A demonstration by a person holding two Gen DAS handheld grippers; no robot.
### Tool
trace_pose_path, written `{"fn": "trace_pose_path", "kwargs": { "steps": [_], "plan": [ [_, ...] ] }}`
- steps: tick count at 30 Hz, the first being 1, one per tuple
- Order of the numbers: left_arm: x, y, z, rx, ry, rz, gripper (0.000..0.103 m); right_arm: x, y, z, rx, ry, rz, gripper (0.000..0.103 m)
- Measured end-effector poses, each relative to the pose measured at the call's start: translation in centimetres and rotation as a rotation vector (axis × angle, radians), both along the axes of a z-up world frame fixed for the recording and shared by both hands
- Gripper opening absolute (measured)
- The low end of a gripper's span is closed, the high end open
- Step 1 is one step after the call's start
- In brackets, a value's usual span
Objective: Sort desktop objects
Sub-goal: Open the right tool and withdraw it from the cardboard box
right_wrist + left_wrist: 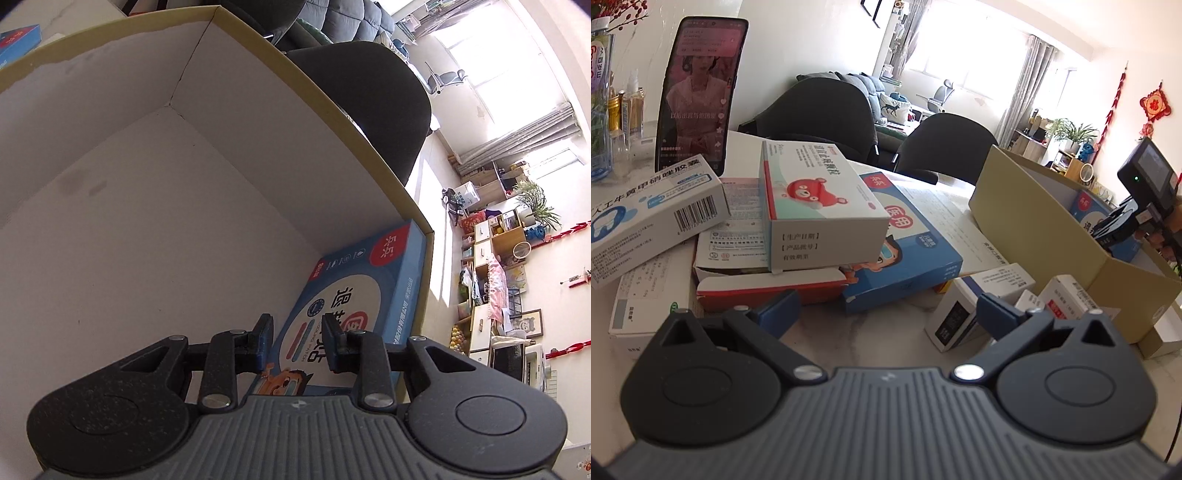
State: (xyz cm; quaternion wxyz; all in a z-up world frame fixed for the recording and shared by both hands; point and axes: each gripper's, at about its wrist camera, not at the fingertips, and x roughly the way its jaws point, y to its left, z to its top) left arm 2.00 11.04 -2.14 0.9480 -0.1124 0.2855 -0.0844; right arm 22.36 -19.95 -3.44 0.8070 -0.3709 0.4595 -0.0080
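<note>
Boxes (pixel 820 206) crowd marble tabletop (pixel 886 328) before black chairs (pixel 820 114).

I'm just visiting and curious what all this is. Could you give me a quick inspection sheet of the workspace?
Surface: pale marbled tabletop, crowded.
Job's things: heap of medicine boxes, bear-print box on top; tan cardboard box holding one blue cooling-patch box.
Clutter: propped phone with screen lit; bottles behind it.
Grippers: left gripper open over bare table, holding nothing; right gripper inside the cardboard box, fingers parted, above the patch box.
Cables: thin dark cable at the left view's right edge.
Surroundings: black chairs, sofa, windows, shelves.
</note>
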Motion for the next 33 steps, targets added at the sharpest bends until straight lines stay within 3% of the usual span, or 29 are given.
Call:
{"fn": "trace_pose_path", "kwargs": {
  "steps": [8,12,21,25,33],
  "plan": [
    [0.2,0.1,0.9,0.039,-0.007,0.004,0.103,-0.9,-0.1,2.4,0.148,-0.071,-0.002,0.043],
    [0.3,-0.2,1.4,0.064,-0.013,-0.003,0.103,-1.9,-0.3,4.2,0.274,-0.111,-0.014,0.054],
    [1.5,-1.8,2.9,0.138,-0.027,-0.047,0.103,-4.9,-0.8,7.0,0.541,-0.149,-0.021,0.066],
    [2.4,-2.2,3.7,0.147,-0.015,-0.087,0.103,-6.6,-0.8,7.6,0.634,-0.176,-0.019,0.069],
    [4.1,-2.3,4.5,0.235,-0.019,-0.038,0.103,-7.8,-0.6,8.1,0.731,-0.191,0.012,0.07]
  ]
}}
